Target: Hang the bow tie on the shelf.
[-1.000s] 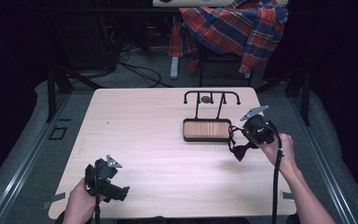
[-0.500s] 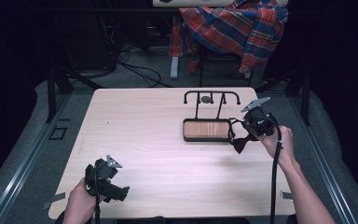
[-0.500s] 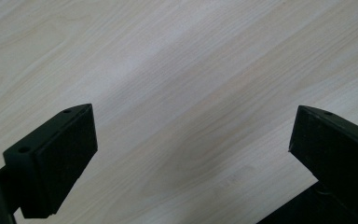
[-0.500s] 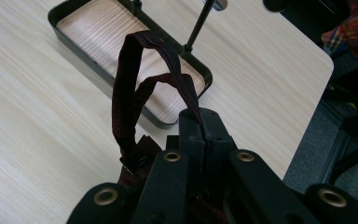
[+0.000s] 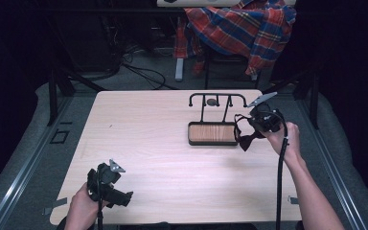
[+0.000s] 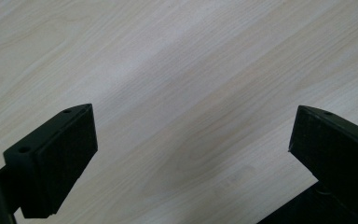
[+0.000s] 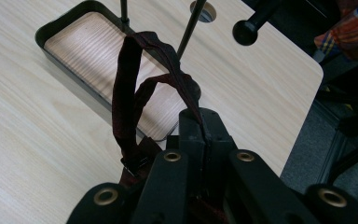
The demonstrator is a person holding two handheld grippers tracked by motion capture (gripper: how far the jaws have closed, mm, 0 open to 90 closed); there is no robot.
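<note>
On the right side of the pale wood-grain table [image 5: 163,158], just right of a black stand [image 5: 213,132], the right gripper [image 5: 249,128] has its jaws pressed together on a dark bow tie [image 5: 244,141]. In the high view the bow hangs below the gripper, close to the right end of the stand's tray and above the tabletop, while its band curves up in a loop toward the stand. In the right gripper view the strap [image 7: 130,93] is a flat woven band of dark maroon cloth, folded into a tall loop that rises from the closed black jaws, with a small metal clasp low on it. Behind it lies the tray [image 7: 65,32], a rounded rectangle with a thin black rim and a striped wooden floor; slim black rods rise from its far side to a top bar ending in a round knob [image 7: 245,31].

At the near left corner of the table the left gripper [image 5: 109,184] rests in the person's hand; in the left gripper view its two blocky matte black jaws stand spread wide over bare wood.
</note>
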